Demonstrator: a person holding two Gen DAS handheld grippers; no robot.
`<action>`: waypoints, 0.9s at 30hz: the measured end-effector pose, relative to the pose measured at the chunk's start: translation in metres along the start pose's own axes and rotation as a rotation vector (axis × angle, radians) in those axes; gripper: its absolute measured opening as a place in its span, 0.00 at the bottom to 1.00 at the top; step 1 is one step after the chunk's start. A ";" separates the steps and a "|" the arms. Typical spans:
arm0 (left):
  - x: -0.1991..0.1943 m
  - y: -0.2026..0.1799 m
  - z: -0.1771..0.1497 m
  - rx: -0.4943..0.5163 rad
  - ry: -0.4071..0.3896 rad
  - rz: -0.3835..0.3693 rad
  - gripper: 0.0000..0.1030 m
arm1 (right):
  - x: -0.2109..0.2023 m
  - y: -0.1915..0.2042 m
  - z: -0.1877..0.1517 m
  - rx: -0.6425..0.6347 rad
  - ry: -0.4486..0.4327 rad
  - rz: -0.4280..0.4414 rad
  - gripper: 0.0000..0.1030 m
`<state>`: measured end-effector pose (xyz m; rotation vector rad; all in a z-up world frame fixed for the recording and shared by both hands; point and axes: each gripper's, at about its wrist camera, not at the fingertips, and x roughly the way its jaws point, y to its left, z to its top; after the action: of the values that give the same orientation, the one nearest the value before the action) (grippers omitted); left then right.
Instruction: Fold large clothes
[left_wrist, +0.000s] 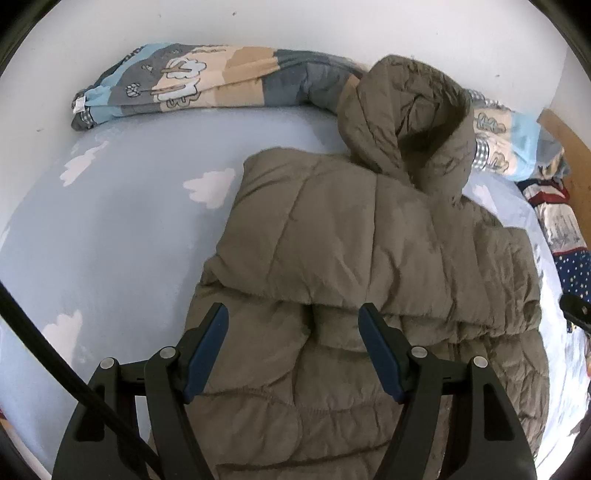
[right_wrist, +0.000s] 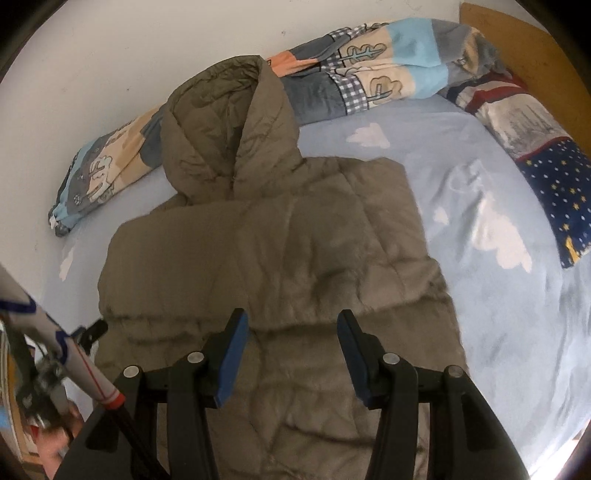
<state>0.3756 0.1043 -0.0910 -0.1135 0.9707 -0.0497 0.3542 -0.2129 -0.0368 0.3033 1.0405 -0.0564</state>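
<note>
An olive-brown hooded puffer jacket lies flat on the bed, its sleeves folded in across the body and its hood pointing toward the wall. It also shows in the right wrist view, hood at the top. My left gripper is open and empty, hovering over the jacket's lower half. My right gripper is open and empty, over the same lower part. A tip of the right gripper shows at the left wrist view's right edge.
The bed has a light blue sheet with white clouds. A rolled patterned quilt lies along the white wall. A navy starred pillow sits at the wooden headboard. A cable crosses the lower left.
</note>
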 end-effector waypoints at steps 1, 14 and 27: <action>-0.001 0.000 0.002 -0.001 -0.002 -0.003 0.70 | 0.003 0.002 0.006 0.005 0.000 0.004 0.53; -0.012 -0.011 0.014 0.019 -0.069 -0.044 0.70 | -0.013 0.017 0.061 -0.027 -0.049 -0.023 0.53; -0.021 0.000 0.009 0.051 -0.117 -0.033 0.70 | -0.047 0.020 0.150 -0.033 -0.157 -0.047 0.57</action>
<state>0.3715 0.1069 -0.0685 -0.0842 0.8502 -0.0969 0.4599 -0.2393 0.0785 0.2410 0.8918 -0.1038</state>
